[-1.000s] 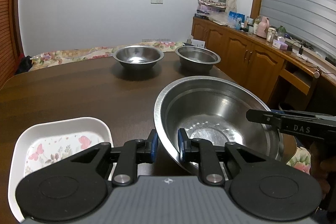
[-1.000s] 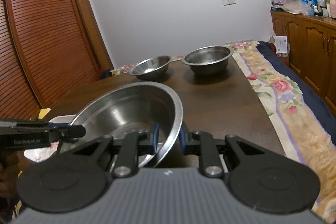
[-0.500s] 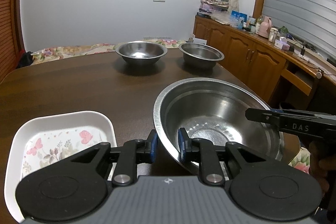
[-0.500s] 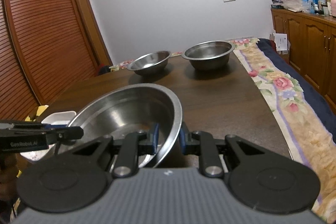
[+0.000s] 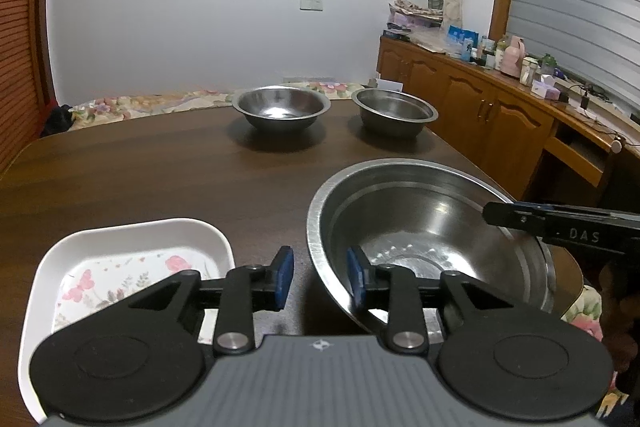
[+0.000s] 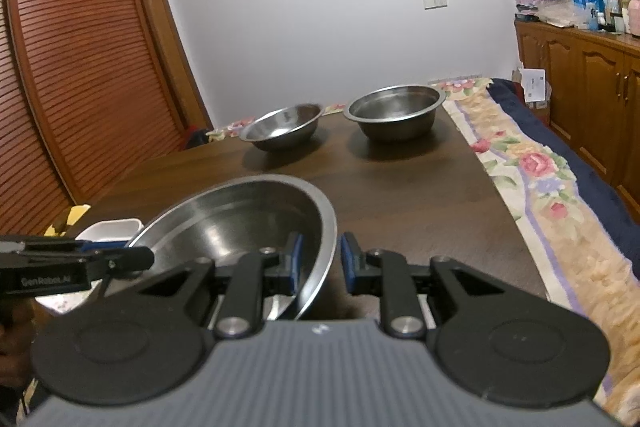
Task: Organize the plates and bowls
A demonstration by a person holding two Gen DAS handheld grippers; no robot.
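Nearest you: the large stainless-steel basin (image 5: pixel 432 243) sits on the dark wooden table (image 5: pixel 160 179), close to its near right corner, with its rim between the jaws of both claws.

Left gripper (image 5: pixel 316 277): its jaws are opening. The rim is still in the gap, with the left blue pad standing clear of it and the right pad inside the basin close to the wall. Right gripper (image 6: pixel 320 263): narrow gap straddling the rim, and the pads look just off the metal.

Just left of the basin lies the white rectangular floral-print plate (image 5: pixel 120 267).

Step in hand, as I judge it: you have set the basin down and are letting go. Next, draw both claws back off the rim without nudging it.

Far side: a shallow round steel bowl (image 5: pixel 281 111) and a deeper steel bowl (image 5: pixel 394 111), side by side but apart. Nesting these probably remains.

Writing: "DAS" on the right gripper's finger; "GenRobot.AI" on the left gripper's finger.
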